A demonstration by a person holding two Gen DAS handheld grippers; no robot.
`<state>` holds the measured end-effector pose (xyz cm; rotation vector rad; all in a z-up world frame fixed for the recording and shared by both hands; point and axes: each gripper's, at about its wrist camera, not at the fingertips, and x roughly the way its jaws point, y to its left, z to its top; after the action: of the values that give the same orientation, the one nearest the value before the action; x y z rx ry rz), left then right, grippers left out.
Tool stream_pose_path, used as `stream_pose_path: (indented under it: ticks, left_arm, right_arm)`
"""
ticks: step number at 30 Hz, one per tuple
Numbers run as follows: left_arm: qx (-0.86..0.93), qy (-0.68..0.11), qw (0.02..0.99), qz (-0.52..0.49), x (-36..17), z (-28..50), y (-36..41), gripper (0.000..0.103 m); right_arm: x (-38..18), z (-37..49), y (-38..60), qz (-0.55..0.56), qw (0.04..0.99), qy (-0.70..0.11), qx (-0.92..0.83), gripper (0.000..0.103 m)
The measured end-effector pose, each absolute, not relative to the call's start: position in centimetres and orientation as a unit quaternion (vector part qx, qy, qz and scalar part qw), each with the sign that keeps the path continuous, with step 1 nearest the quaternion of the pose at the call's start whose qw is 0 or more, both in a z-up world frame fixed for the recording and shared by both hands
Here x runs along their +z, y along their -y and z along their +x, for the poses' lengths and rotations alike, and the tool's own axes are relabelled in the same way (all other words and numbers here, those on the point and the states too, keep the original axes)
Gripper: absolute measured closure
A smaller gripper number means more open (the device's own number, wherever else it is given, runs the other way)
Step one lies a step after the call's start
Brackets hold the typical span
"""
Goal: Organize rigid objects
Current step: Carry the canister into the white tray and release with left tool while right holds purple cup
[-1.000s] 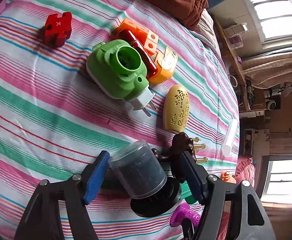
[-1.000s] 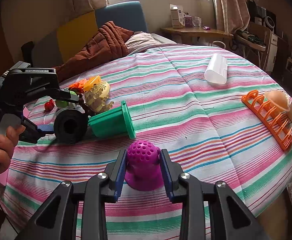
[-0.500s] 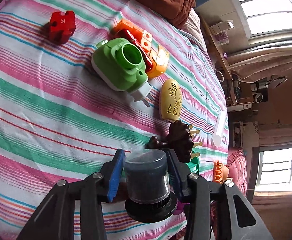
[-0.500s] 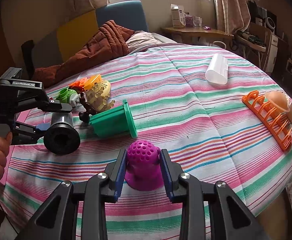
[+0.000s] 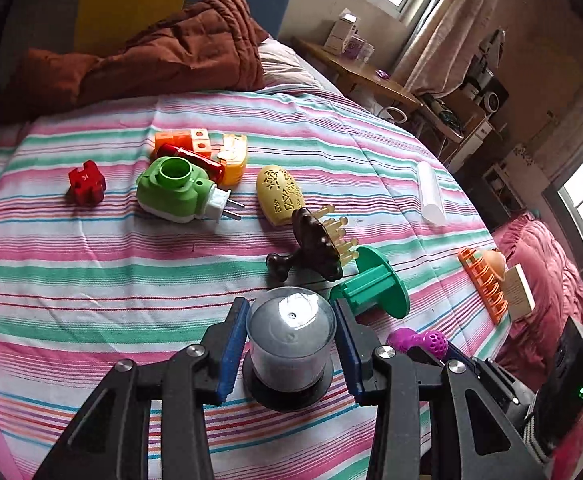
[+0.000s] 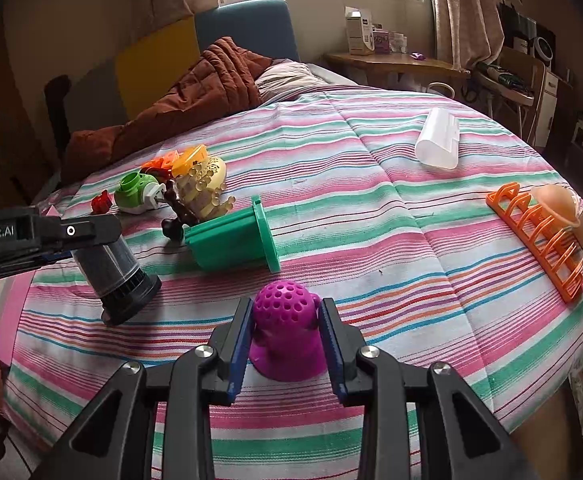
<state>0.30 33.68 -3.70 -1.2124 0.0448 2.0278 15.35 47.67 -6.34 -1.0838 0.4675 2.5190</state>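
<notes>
Striped bedspread point(image 6: 371, 240) underneath. Nearest: right gripper point(image 6: 285, 320) clamped on purple perforated toy point(image 6: 285, 312); left gripper point(image 5: 291, 340) clamped on grey canister point(image 5: 291, 336), tilted, base near cloth. Beyond: green spool point(image 6: 231, 240), brown brush point(image 5: 315, 240), white tube point(image 6: 437, 144).

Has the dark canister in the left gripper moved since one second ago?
Yes. The dark canister moved away from the green spool toward the near edge, now tilted, base on the bedspread.
</notes>
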Motion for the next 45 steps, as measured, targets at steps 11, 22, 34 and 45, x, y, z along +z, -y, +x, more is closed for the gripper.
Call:
stream_pose_path:
  ticks: [11,22,34,45]
  left_arm:
    - [0.786,-0.016,0.386,-0.483,-5.0,1.0,-33.2,0.060]
    - [0.796,0.010,0.395,-0.459,-2.2,-0.1,-28.6,0.060]
    - [0.849,0.039,0.314,-0.422,0.6,-4.6,-16.9,0.060]
    - [0.886,0.019,0.181,-0.426,-1.9,-13.1,-6.3,0.060]
  right_arm:
    - [-6.2,15.2,-47.4,-0.390,0.180,-0.159,0.889,0.070]
    - [-4.3,14.4,-45.8,-0.385,0.160,-0.149,0.897,0.072]
    - [-2.4,10.8,-39.7,-0.380,0.093,-0.164,0.905,0.072]
    - [-1.0,6.2,-32.0,-0.383,0.009,-0.159,0.910,0.072]
